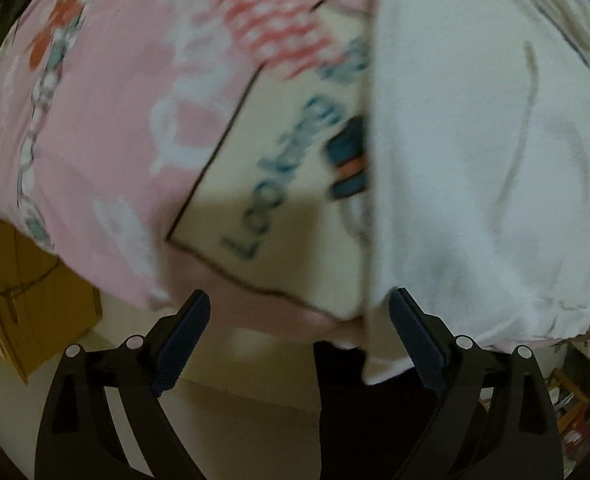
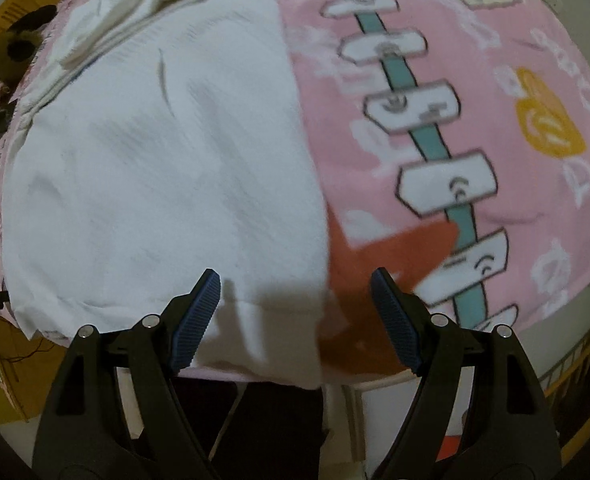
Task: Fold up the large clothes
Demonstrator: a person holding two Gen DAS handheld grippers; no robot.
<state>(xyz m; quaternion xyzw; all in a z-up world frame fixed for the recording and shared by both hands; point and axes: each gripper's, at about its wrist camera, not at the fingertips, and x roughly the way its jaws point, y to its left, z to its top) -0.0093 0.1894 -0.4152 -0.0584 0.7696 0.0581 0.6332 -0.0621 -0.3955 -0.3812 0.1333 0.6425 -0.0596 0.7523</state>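
Observation:
A large white garment [image 1: 475, 160] lies spread on a pink patterned blanket [image 1: 107, 120]. In the left wrist view it fills the right half, its left edge running down to the bed's near edge. My left gripper [image 1: 299, 328] is open and empty, its jaws standing either side of the garment's near left corner. In the right wrist view the white garment [image 2: 163, 168] fills the left half on the pink blanket [image 2: 435, 80]. My right gripper [image 2: 295, 304] is open and empty over the garment's near right corner, whose hem hangs over the bed edge.
A brown cardboard box [image 1: 19, 300] stands on the floor at the left. A dark plush toy [image 2: 21, 50] sits beyond the bed's far left corner. Yellow railing [image 2: 575, 368] and clutter lie at the right of the bed. Pale floor shows below the bed edge.

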